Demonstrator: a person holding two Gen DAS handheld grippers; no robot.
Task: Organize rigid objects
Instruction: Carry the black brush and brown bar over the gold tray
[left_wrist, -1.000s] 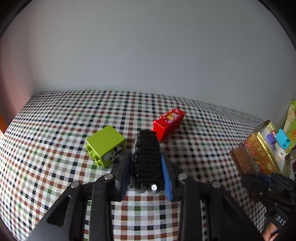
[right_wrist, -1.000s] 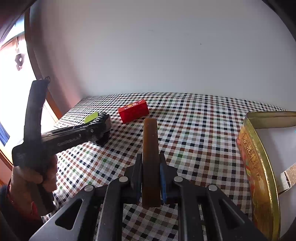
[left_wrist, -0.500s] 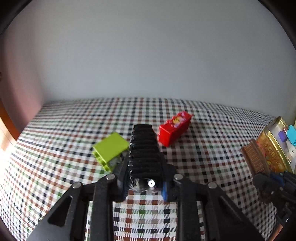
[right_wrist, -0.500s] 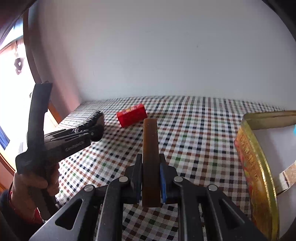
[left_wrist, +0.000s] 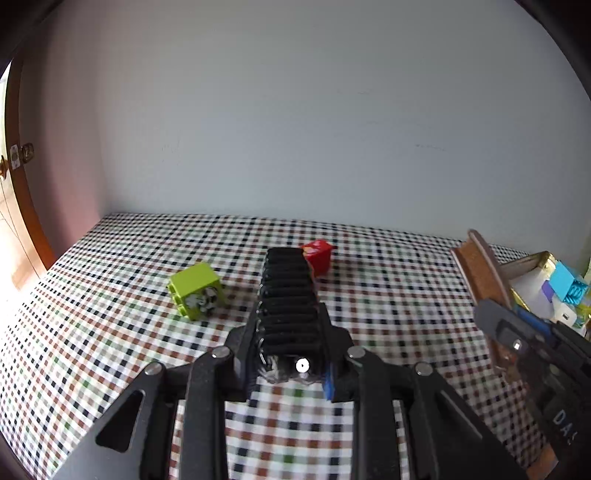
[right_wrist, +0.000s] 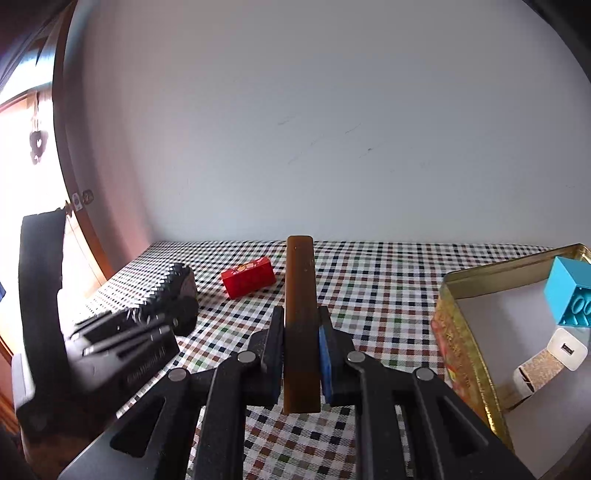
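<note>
My left gripper (left_wrist: 290, 317) is shut on a black ribbed, toothed object (left_wrist: 288, 280), held above the checked cloth; it also shows at the left of the right wrist view (right_wrist: 177, 288). My right gripper (right_wrist: 300, 317) is shut on a flat brown piece (right_wrist: 299, 266) that stands on edge between its pads, seen too in the left wrist view (left_wrist: 480, 266). A red brick (left_wrist: 319, 254) lies on the cloth just beyond the black object. A lime green brick (left_wrist: 195, 290) sits to its left.
An open gold tin box (right_wrist: 454, 332) stands at the right with a blue brick (right_wrist: 569, 295) and a white charger (right_wrist: 567, 349) inside. A pale wall closes the back of the table. A wooden door frame (left_wrist: 26, 229) is at the left.
The left jaws closed tight on the black object and lifted it off the cloth, swinging towards the red brick. The right gripper rose a little with the brown piece; more of the tin's inside shows.
</note>
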